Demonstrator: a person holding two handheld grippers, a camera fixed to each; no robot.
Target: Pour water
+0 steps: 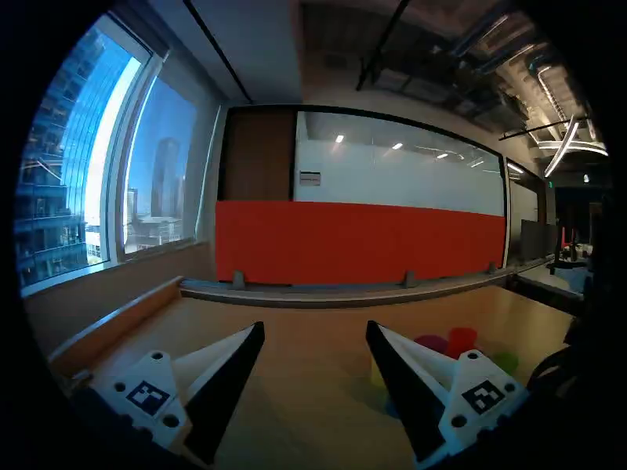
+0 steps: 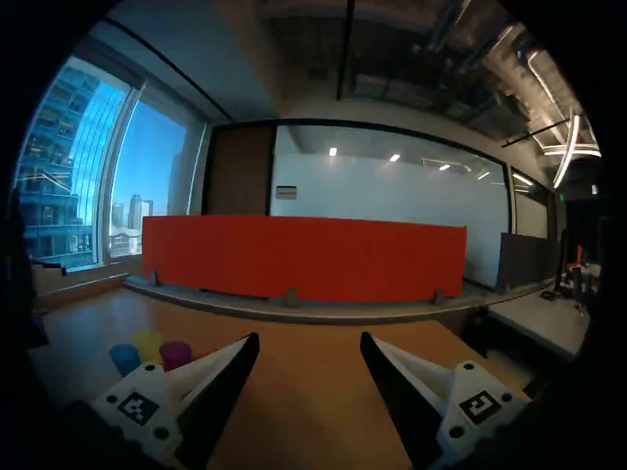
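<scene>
No pouring has begun: the left gripper (image 1: 313,325) and right gripper (image 2: 309,337) both gape empty above the wooden desk (image 2: 313,407). The coloured cups (image 2: 146,343) cluster well short of its back edge; next, likely, one must be grasped before pouring.

Left gripper (image 1: 314,324): jaws wide apart. Both fingers (image 1: 227,376) rise from the bottom edge of the left gripper view, dark inner faces turned toward each other, tips level in the lower middle of the frame. White finger bases (each carrying a square marker (image 1: 147,396)) sit lower left and lower right.

Right gripper (image 2: 309,335): same pose in the right gripper view, spread wide, tips level, pointing straight ahead.
</scene>
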